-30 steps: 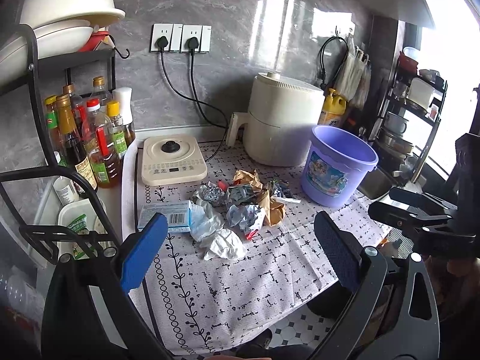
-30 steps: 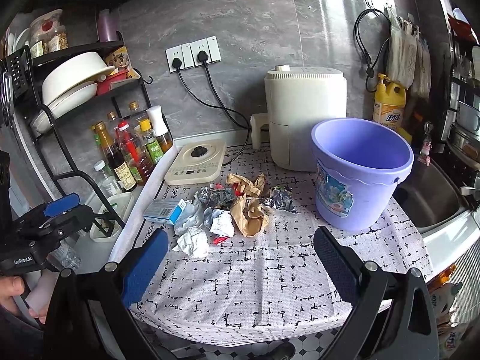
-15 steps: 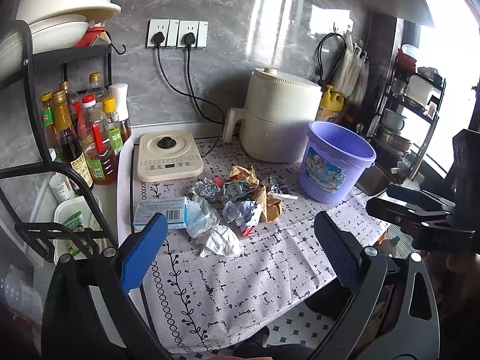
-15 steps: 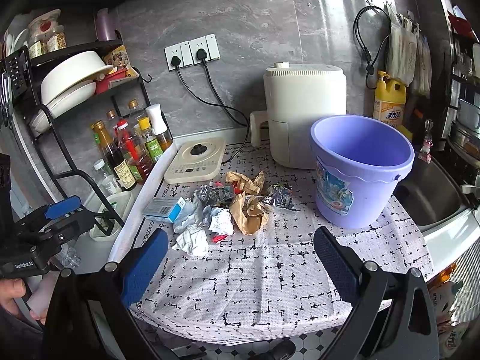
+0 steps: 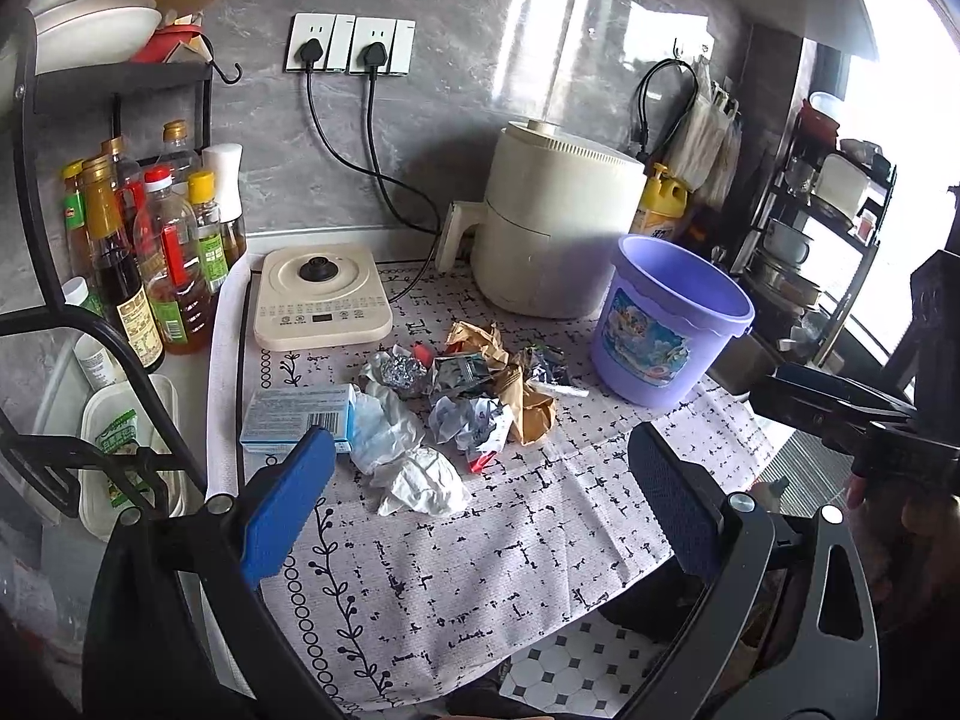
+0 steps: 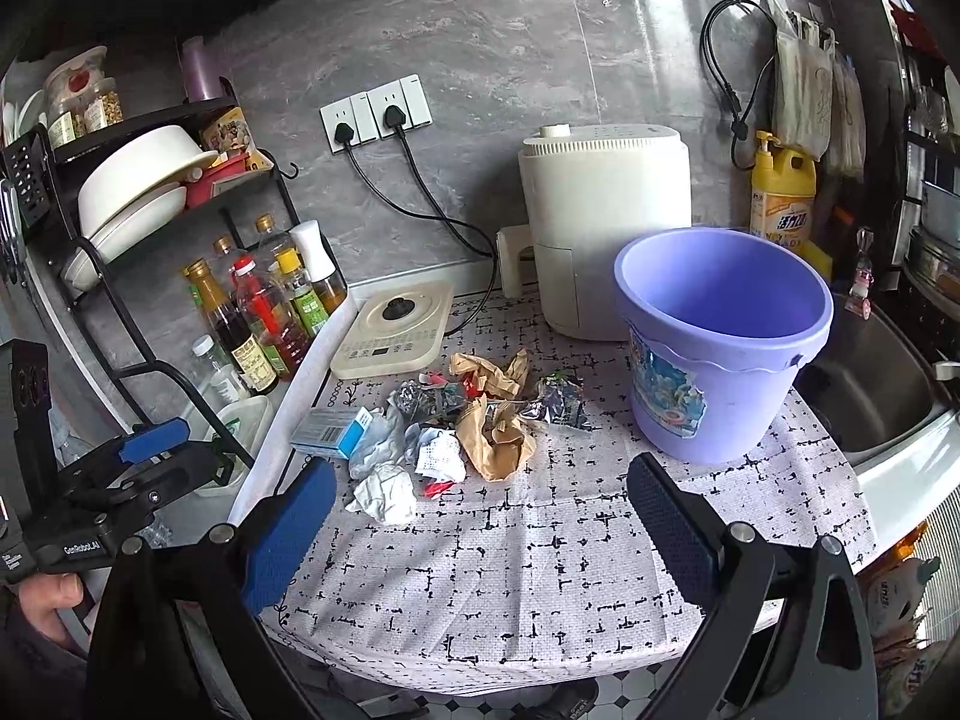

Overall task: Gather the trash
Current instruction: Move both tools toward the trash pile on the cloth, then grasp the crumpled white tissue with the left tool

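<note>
A heap of trash lies mid-table: white crumpled tissue [image 5: 420, 480] [image 6: 384, 489], brown paper [image 5: 528, 402] [image 6: 495, 441], foil wrappers [image 5: 399, 369] [image 6: 555, 399] and a blue-and-white carton [image 5: 297, 417] [image 6: 330, 429]. An empty purple bucket [image 5: 672, 324] [image 6: 720, 336] stands right of the heap. My left gripper [image 5: 480, 504] is open and empty, above the table's front edge, short of the tissue. My right gripper [image 6: 480, 528] is open and empty, in front of the heap. Each gripper shows at the edge of the other view.
A patterned cloth [image 6: 510, 558] covers the table. Behind stand a cream induction hob [image 5: 321, 303], a white air fryer [image 6: 606, 228], sauce bottles [image 5: 162, 264] under a black dish rack [image 6: 150, 180], and a yellow detergent bottle [image 6: 780, 195]. A sink [image 6: 870, 396] lies right.
Both grippers have drifted slightly; the left view now sits a little closer to the trash heap. Both stay open and empty. Nothing on the table has moved.
</note>
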Motion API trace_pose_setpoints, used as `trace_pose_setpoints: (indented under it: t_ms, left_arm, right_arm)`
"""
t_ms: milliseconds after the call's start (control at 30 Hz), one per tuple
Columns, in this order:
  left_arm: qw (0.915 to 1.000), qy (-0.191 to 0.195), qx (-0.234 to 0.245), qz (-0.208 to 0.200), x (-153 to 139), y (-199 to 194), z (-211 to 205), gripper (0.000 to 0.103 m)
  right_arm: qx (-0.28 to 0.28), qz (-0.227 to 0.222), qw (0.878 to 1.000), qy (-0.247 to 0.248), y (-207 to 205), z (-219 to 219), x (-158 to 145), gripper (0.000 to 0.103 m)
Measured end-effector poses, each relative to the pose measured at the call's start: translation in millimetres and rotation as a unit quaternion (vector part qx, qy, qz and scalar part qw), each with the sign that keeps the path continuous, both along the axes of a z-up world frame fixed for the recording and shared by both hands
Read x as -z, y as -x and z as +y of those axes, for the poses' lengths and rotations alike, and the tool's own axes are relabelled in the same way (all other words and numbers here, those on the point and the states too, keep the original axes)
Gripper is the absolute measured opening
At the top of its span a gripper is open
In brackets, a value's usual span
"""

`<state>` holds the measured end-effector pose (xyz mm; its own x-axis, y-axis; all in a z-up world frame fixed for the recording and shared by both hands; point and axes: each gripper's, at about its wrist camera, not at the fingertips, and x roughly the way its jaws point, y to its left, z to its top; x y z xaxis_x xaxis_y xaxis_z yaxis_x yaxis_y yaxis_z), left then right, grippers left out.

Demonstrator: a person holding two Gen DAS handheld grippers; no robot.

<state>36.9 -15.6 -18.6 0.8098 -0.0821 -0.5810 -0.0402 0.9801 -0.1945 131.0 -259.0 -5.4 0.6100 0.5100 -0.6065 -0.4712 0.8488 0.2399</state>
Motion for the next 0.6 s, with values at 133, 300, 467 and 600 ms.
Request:
trace_pose_setpoints:
  t_ms: [133,300,467,600]
  left_arm:
    - [0.9999,0.008,-0.005,0.012,9.7,-8.6,2.0,0.097]
    - [0.9993,0.011,-0.010,0.033,24.5,-21.1,3.9,0.097]
    - [0.9983,0.022,-0.016,0.052,43.6,-34.6,10.0,0.097]
    - [0.9971,0.032,-0.017,0.067,58.2,-47.4,14.5,0.093]
  right_arm:
    - [-0.002,0.008,1.000,0.003,-7.4,-1.4,9.1,0.095]
    - [-0.003,0.026,1.000,0.000,-18.9,-2.2,23.5,0.095]
    - [-0.010,0.040,0.999,-0.001,-30.1,0.4,36.4,0.095]
    - [-0.017,0.054,0.998,-0.002,-40.4,4.7,49.2,0.093]
